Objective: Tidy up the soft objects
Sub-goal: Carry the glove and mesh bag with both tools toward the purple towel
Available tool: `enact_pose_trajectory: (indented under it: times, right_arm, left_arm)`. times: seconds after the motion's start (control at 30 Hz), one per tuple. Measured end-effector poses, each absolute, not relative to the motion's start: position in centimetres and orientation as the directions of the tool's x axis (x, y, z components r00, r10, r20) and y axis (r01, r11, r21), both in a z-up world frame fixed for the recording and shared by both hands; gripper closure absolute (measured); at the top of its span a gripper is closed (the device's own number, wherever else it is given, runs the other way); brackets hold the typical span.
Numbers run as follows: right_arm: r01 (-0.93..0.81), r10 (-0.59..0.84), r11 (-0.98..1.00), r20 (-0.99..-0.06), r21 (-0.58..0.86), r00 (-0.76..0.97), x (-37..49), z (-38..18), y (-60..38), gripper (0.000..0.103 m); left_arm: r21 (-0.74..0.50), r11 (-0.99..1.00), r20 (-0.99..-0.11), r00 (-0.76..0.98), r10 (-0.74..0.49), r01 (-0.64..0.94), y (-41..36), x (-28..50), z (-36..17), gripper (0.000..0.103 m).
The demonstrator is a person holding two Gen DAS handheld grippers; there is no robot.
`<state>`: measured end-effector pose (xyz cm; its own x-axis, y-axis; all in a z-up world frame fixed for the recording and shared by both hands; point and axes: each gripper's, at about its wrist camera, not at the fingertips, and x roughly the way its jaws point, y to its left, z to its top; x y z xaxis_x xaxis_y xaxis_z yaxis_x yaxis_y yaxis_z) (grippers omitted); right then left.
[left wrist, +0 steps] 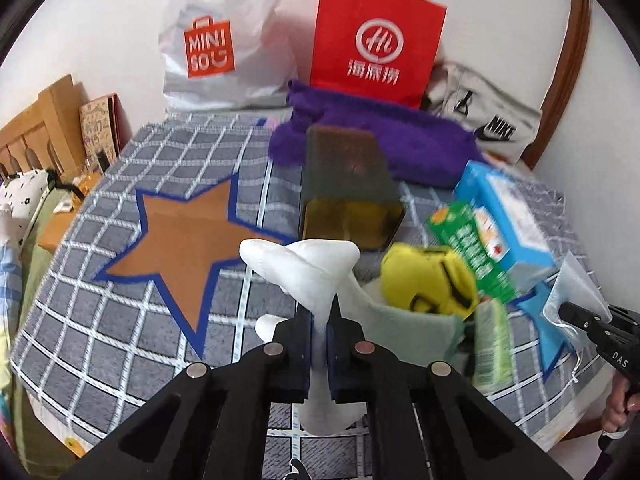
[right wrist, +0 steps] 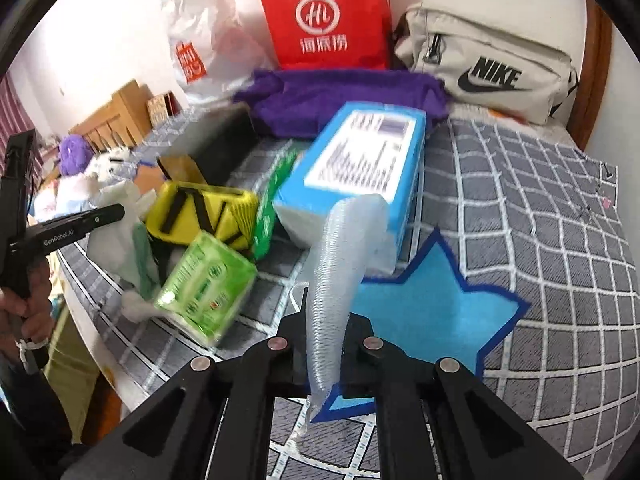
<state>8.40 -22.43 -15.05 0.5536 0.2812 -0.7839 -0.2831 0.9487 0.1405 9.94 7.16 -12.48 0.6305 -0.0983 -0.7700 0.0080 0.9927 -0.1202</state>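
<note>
My left gripper (left wrist: pixel 320 316) is shut on a white sock (left wrist: pixel 308 268), which bulges above the fingertips and hangs below them, over the checked cloth. A brown star patch (left wrist: pixel 184 236) lies to its left. My right gripper (right wrist: pixel 322 332) is shut on a clear ribbed mesh pouch (right wrist: pixel 340 256), lifted above a light blue star patch (right wrist: pixel 428 312). That gripper also shows at the right edge of the left wrist view, holding the mesh pouch (left wrist: pixel 576 288). A pile in the middle holds a yellow plush (left wrist: pixel 432 280), a green tissue pack (right wrist: pixel 208 284) and a pale green cloth (left wrist: pixel 416 328).
A blue box (right wrist: pixel 360 168), a dark box (left wrist: pixel 348 184), a purple towel (left wrist: pixel 380 136), a red paper bag (left wrist: pixel 376 40), a white shopping bag (left wrist: pixel 220 40) and a grey waist bag (right wrist: pixel 488 64) crowd the back. A person's hand (right wrist: pixel 28 300) holds the left gripper's handle.
</note>
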Motion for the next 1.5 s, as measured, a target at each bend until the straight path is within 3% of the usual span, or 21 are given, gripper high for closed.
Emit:
enact_pose_trajectory:
  times: [0.63, 1.5]
  right_arm:
    - [-0.309, 0.311, 0.942, -0.699, 0.134, 0.644, 13.6, -6.8, -21.3, 0.095]
    - [-0.298, 0.309, 0.943, -0.735, 0.151, 0.603, 31.5, -8.0, -20.9, 0.095]
  left_arm:
    - [-0.158, 0.987, -0.665, 0.735, -0.135, 0.038, 7.4, 13.9, -3.0, 0.097]
    - [-0.175, 0.980, -0.690, 0.698, -0.191, 0.095, 4.9, 30.1, -1.7, 0.097]
